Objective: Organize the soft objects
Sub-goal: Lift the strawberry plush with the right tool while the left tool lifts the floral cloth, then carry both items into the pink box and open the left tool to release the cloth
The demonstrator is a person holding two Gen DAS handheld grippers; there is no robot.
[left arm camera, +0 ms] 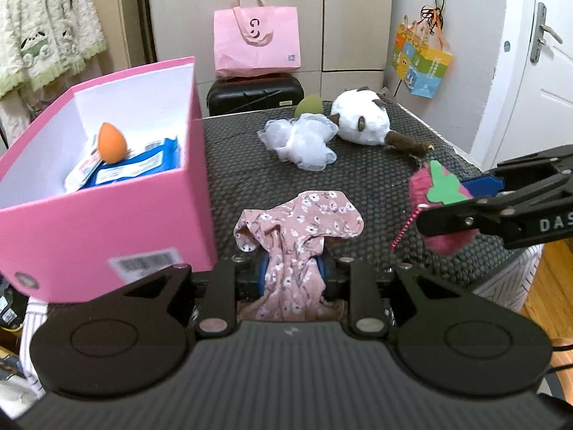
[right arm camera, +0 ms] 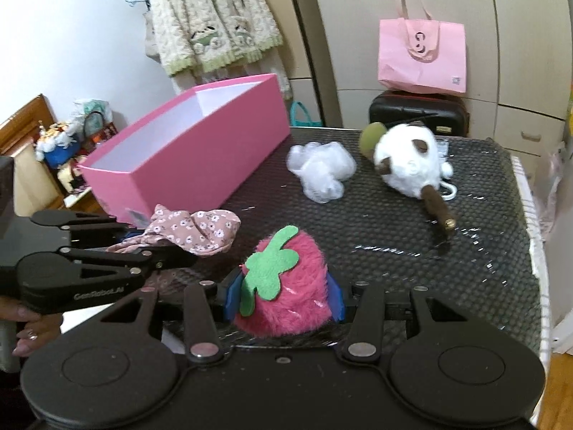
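Note:
My left gripper (left arm camera: 293, 268) is shut on a pink floral cloth (left arm camera: 299, 222), whose loose end bunches above the jaws over the black mat. The same cloth (right arm camera: 195, 231) shows at the left of the right wrist view, held in the left gripper (right arm camera: 143, 243). My right gripper (right arm camera: 284, 299) is shut on a fuzzy pink strawberry plush (right arm camera: 286, 286) with a green felt leaf; that plush (left arm camera: 438, 193) and the right gripper (left arm camera: 476, 197) appear at the right of the left wrist view. The open pink box (left arm camera: 107, 215) stands at the left.
In the box lie an orange sponge (left arm camera: 112, 142) and blue wipe packs (left arm camera: 139, 166). A white mesh puff (left arm camera: 304, 141), a white plush cat (left arm camera: 361, 120) and a green sponge (left arm camera: 309, 104) lie on the far mat. A pink tote (left arm camera: 256, 39) sits on a black case behind.

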